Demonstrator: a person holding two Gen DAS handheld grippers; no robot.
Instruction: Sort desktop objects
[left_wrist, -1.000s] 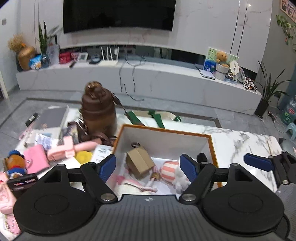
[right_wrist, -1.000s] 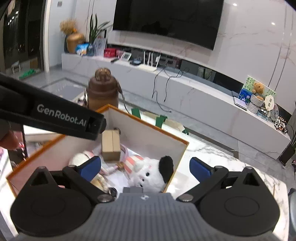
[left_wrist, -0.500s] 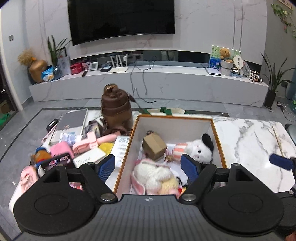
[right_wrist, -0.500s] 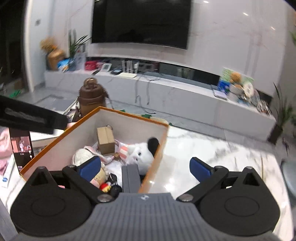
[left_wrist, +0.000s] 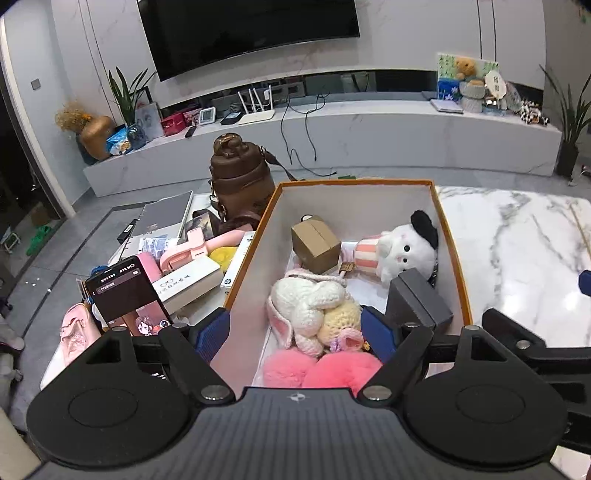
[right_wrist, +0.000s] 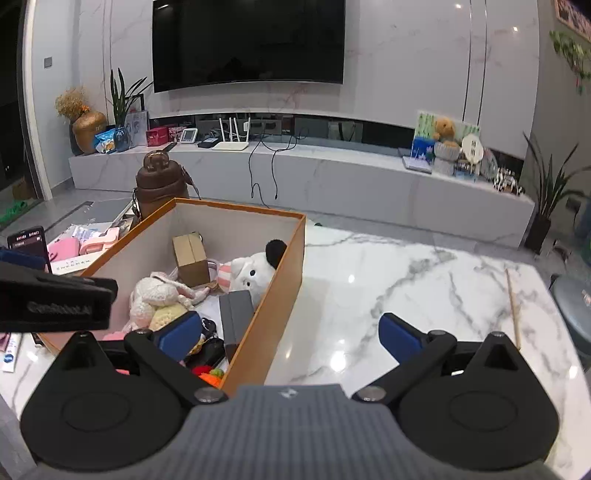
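An orange-rimmed white box (left_wrist: 448, 236) sits on the marble table (right_wrist: 424, 280). It holds a white plush dog (left_wrist: 404, 253), a cardboard box (left_wrist: 316, 245), a knitted bunny (left_wrist: 310, 306), pink fluff (left_wrist: 321, 369) and a grey case (left_wrist: 417, 301). My left gripper (left_wrist: 295, 334) is open and empty above the box's near end. My right gripper (right_wrist: 290, 332) is open and empty, straddling the box's right wall (right_wrist: 284, 291). Loose items lie left of the box: a phone (left_wrist: 127, 295), a pink holder (left_wrist: 192, 247), a white case (left_wrist: 188, 280).
A brown bottle (left_wrist: 238, 177) stands behind the clutter at the box's far left corner. A grey notebook (left_wrist: 162, 214) lies at far left. A thin wooden stick (right_wrist: 513, 306) lies near the table's right edge. The left gripper's body shows in the right wrist view (right_wrist: 55, 302).
Both grippers have pulled back and risen from the box, so more of its contents show. A grey case now stands in the box's right side. Both remain open.
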